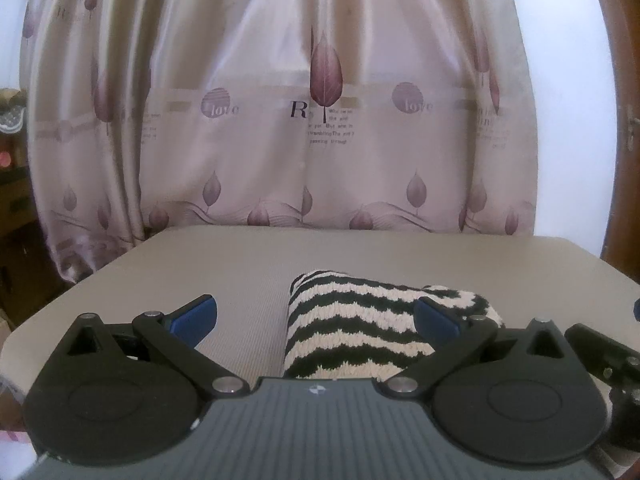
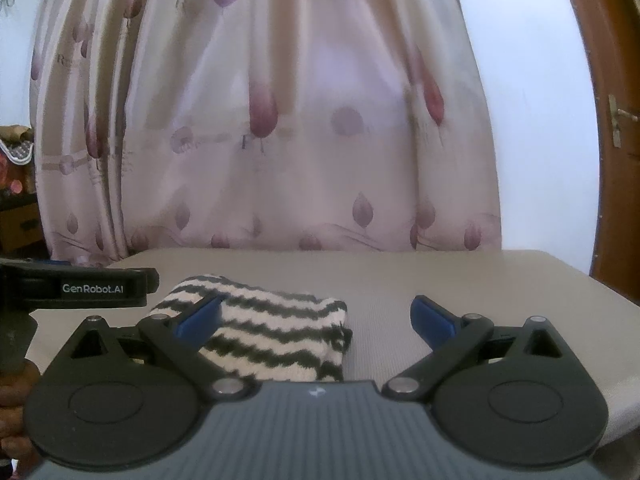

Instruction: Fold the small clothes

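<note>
- Left gripper (image 1: 316,316): fingers are spread wide, nothing is gripped; the blue fingertips (image 1: 196,316) are seen well apart, raised just above the table.
- Table (image 1: 240,264): a grey, finely ribbed surface is seen in both views, its far edge running just in front of the curtain.
- Folded cloth (image 1: 352,328): a knitted piece with black-and-white zigzag stripes is seen lying folded on the table. In the left wrist view it is placed between the fingers, toward the right one, whose blue tip overlaps it; contact cannot be told.
- In the right wrist view the same cloth (image 2: 276,336) is found at the left side, partly hidden behind the left fingertip; its right edge ends short of the midline between the fingers.
- Right gripper (image 2: 316,318): jaws are set wide, nothing is held; bare table is seen between the cloth's edge and the right blue tip.
- The left gripper's body, lettered "GenRobot.AI", is seen at the far left of the right wrist view, with part of a hand (image 2: 16,384) below it.
- Curtain (image 1: 320,120): pale, printed with purple leaves and lettering, hung behind the table.
- Door (image 2: 616,120): brown wood with a metal handle, recorded at the right edge.
</note>
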Motion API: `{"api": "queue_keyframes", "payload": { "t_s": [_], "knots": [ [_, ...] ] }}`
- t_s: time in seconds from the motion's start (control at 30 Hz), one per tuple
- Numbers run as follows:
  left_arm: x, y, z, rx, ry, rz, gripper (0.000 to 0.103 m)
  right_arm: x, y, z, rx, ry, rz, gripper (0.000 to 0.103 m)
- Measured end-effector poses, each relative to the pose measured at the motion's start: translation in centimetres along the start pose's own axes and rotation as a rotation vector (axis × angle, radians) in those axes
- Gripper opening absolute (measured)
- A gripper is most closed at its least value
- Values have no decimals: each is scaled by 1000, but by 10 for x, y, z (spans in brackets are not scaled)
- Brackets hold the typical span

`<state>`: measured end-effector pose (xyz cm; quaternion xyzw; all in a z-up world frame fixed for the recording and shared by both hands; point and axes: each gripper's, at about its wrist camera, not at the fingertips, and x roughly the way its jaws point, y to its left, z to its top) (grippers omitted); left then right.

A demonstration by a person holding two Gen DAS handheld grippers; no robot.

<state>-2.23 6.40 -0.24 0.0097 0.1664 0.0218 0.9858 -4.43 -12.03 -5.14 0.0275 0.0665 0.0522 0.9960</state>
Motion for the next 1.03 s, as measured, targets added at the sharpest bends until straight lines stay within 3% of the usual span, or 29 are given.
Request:
{"api": "queue_keyframes", "payload": {
  "t_s": [0.53, 1.03],
  "knots": [
    [8, 2, -5, 7, 26, -45, 103, 9, 4, -6, -10, 44, -3, 102],
    [12, -2, 1, 4, -19, -53, 103, 9, 2, -5, -16, 35, -30, 102]
  ]
}}
